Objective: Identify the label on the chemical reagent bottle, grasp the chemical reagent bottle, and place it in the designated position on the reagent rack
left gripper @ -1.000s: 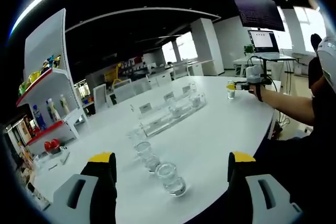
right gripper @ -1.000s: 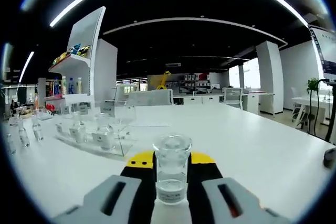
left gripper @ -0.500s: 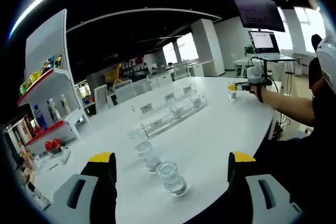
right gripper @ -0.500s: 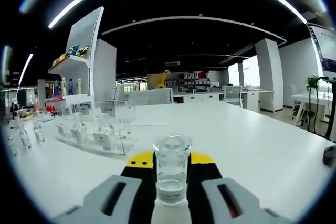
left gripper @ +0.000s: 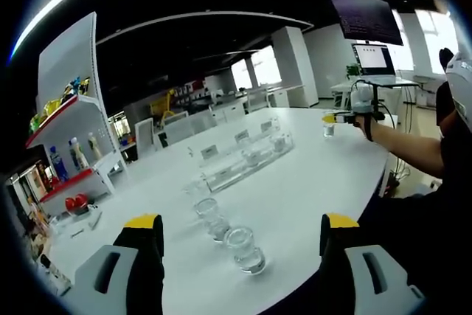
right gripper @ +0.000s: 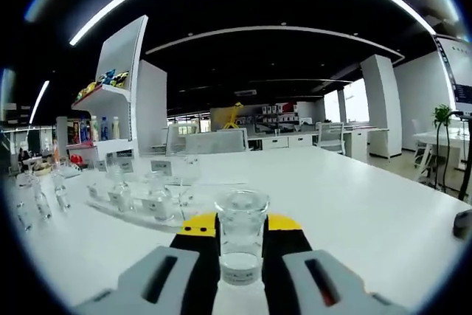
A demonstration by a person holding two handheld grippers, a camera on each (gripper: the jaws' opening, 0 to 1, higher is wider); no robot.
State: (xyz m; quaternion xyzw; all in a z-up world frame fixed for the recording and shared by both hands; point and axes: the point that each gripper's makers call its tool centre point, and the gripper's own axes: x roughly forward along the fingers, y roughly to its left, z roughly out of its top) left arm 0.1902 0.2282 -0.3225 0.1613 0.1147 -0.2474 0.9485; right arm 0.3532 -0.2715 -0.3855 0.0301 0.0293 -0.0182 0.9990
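Right gripper view: rack (right gripper: 140, 201) at nine o'clock on the worktop (right gripper: 354, 204), reagent bottle (right gripper: 241, 245) at six, clamped between right gripper (right gripper: 240, 256) fingers; looks light, rigid, slippery, breakable glass, best gripped mid-body. Left gripper view: three loose bottles (left gripper: 244, 248) counted near center, left gripper (left gripper: 236, 256) fingers wide, holding nothing.

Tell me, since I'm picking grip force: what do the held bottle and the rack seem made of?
Bottle in the right tool: clear glass, or possibly hard plastic; the room shows through it and its rim glints. Reagent rack: transparent, glossy, probably acrylic, with bottles visible through its walls. Table: smooth matte white.
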